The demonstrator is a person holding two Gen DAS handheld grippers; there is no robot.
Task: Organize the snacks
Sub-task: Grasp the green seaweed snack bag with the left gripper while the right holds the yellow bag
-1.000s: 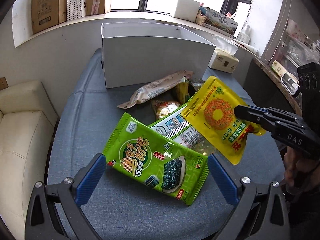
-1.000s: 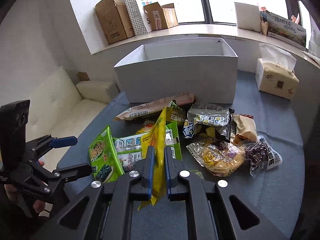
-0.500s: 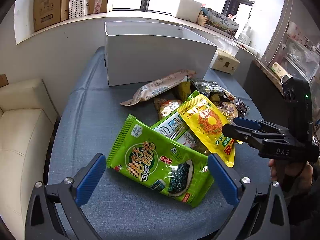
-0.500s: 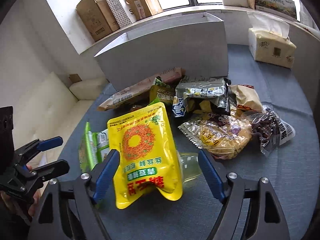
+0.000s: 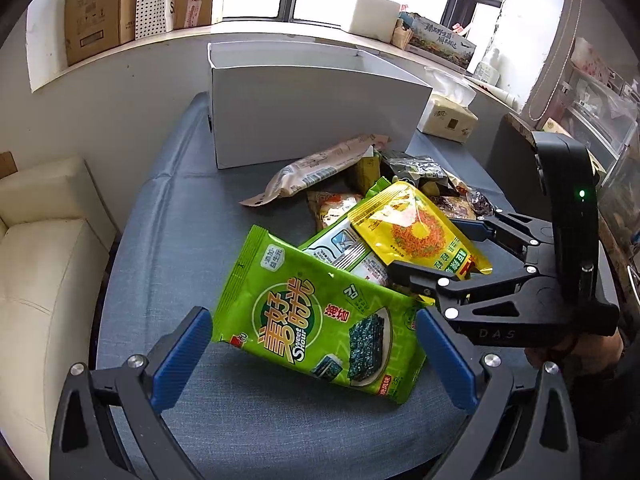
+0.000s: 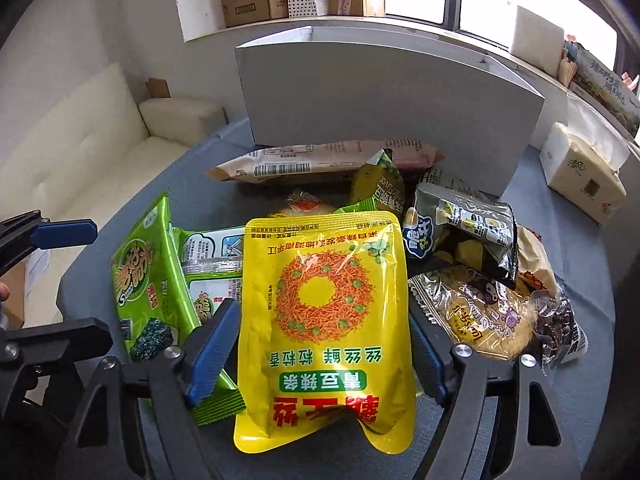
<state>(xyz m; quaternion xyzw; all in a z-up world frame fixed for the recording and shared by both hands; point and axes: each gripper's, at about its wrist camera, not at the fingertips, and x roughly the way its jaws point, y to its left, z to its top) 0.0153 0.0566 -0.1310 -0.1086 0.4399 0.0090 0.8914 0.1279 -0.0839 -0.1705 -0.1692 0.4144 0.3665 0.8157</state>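
Note:
A yellow snack pouch [image 6: 324, 312] lies flat between the open fingers of my right gripper [image 6: 324, 352], on top of other packets; it also shows in the left wrist view [image 5: 416, 232]. A green seaweed bag [image 5: 316, 316] lies between the open fingers of my left gripper [image 5: 312, 352]; it also shows in the right wrist view [image 6: 148, 280]. Neither gripper holds anything. The white box [image 5: 316, 108] stands open-topped at the back of the blue table [image 5: 168, 240]. Several more snack packets [image 6: 464, 236] lie heaped in front of it.
A tissue box [image 5: 448, 122] stands right of the white box. A cream sofa [image 5: 44, 264] is to the left of the table. Cardboard boxes [image 5: 100, 8] sit on the window ledge. The right gripper's body [image 5: 532, 292] reaches in from the right.
My right gripper opened and let go of the yellow pouch, which dropped from upright to lying flat on the pile. Both grippers moved closer to the packets.

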